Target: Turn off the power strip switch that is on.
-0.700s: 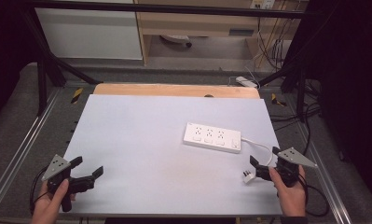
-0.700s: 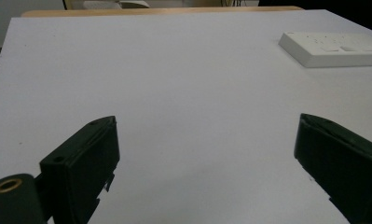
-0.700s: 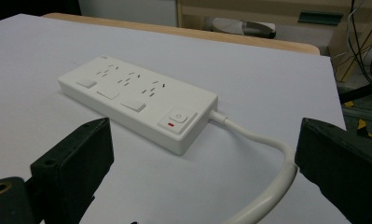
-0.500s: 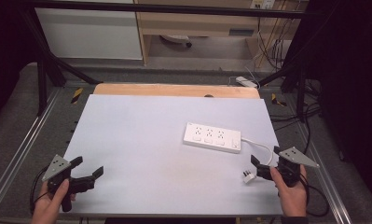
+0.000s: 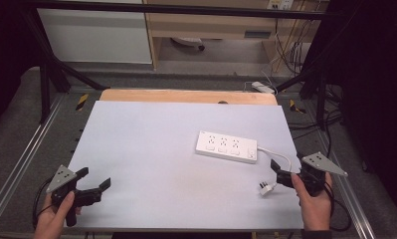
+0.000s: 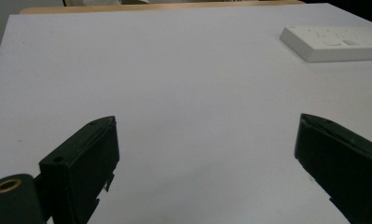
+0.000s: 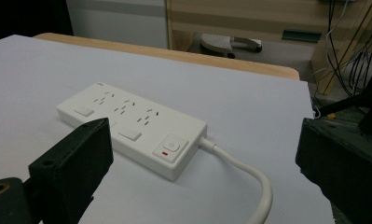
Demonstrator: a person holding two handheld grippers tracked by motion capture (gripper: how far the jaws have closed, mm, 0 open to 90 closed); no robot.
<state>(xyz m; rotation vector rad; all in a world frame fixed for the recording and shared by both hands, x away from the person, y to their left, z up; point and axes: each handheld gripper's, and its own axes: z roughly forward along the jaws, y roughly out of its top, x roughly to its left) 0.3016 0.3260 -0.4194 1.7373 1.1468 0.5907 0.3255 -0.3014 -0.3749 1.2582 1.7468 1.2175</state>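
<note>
A: From the high view, where does everything sit?

B: The white power strip lies flat on the white table, right of centre. Its cable curls to a plug lying just beside the right gripper. The left gripper is at the near left corner, well apart from the strip.

A: And the left gripper view?

B: Its 2 jaws stand wide with bare table between them; the power strip is far off at the upper right.

A: The right gripper view?

B: The jaws are spread wide, holding nothing. The power strip lies near, ahead between them, with 3 outlets, a switch and the cable leaving toward the right jaw.
</note>
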